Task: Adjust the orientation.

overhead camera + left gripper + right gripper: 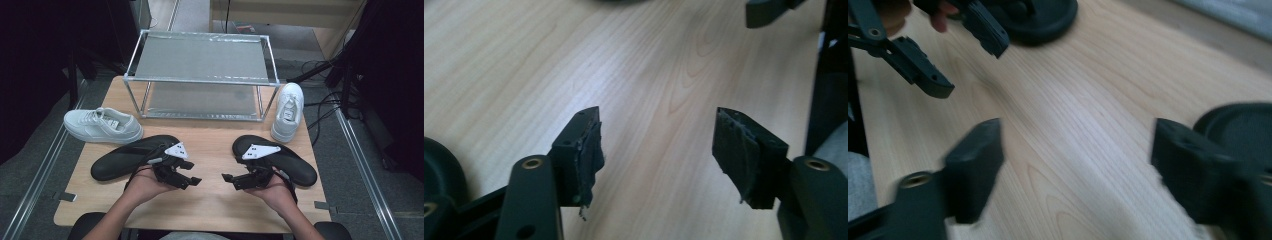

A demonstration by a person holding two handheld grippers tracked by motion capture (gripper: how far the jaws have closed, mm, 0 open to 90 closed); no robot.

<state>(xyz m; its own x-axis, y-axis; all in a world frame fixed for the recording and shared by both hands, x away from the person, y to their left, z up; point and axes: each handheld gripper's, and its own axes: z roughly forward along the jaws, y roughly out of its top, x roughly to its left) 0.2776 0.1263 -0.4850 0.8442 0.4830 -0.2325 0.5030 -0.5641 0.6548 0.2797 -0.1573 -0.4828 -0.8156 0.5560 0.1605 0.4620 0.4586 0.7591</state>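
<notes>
The high view looks forward and down from above my side of the table (210, 205), far enough back to take in the whole top and the floor around it. The left gripper view rides close over the wood, looking along my left gripper (656, 150) toward my right. The right gripper view sits just as near behind my right gripper (1075, 165), facing back at the left. Both share the bare wood between them.
</notes>
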